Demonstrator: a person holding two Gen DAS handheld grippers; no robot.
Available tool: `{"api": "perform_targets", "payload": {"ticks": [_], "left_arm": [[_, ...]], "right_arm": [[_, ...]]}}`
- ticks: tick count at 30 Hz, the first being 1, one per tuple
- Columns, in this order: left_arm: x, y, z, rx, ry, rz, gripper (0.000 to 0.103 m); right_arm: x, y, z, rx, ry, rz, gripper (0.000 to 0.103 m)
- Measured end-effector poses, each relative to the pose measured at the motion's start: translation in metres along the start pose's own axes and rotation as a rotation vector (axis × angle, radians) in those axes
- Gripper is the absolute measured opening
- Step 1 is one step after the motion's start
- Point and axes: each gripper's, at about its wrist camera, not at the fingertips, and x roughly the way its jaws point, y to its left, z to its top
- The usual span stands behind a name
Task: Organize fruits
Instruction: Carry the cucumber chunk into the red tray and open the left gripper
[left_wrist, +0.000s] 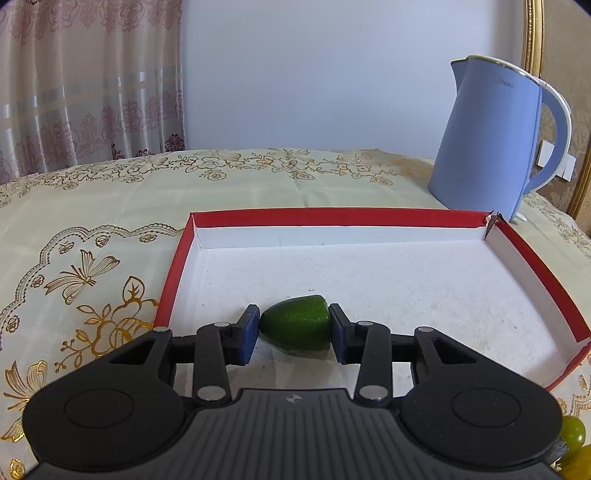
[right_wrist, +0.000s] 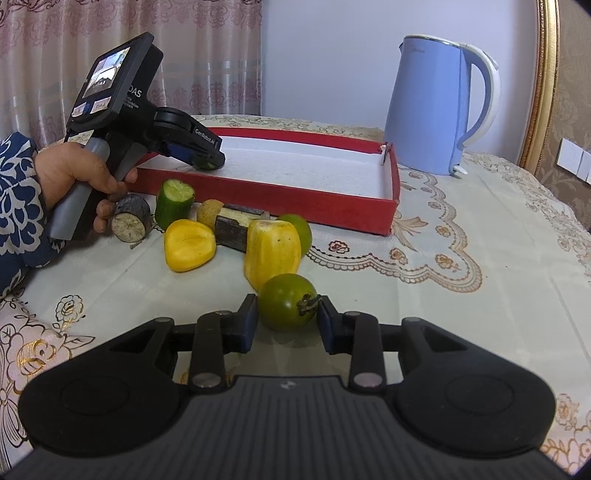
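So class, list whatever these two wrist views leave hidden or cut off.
- Left wrist view: the gripper body hides the red box's near wall.
- Left wrist view: yellow-green fruit cut off at the bottom right edge.
- Right wrist view: the yellow fruit piece hides most of the green fruit behind it.

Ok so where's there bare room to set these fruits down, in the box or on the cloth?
The red box floor is nearly all bare: only the green piece held by the left gripper sits at its near-left edge. Open cloth also lies right of the box, in front of the blue kettle. It is crowded around the fruit pile beyond the right gripper.
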Motion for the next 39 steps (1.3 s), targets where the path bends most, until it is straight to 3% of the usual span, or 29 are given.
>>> {"api": "perform_targets", "payload": {"ticks": [18, 28, 39], "left_arm": [[-0.001, 0.003, 0.000, -0.013, -0.003, -0.008, 0.039], [0.000, 0.003, 0.000, -0.016, -0.002, -0.010, 0.039], [0.000, 0.003, 0.001, -0.017, 0.001, -0.013, 0.039]], "right_arm": [[-0.026, -0.007, 0.052, -0.079, -0.089, -0.081, 0.032], [0.016, -0.022, 0.108, -0.147, -0.109, -0.107, 0.032], [0.050, -0.015, 0.124, -0.184, -0.087, -0.083, 0.032]]}}
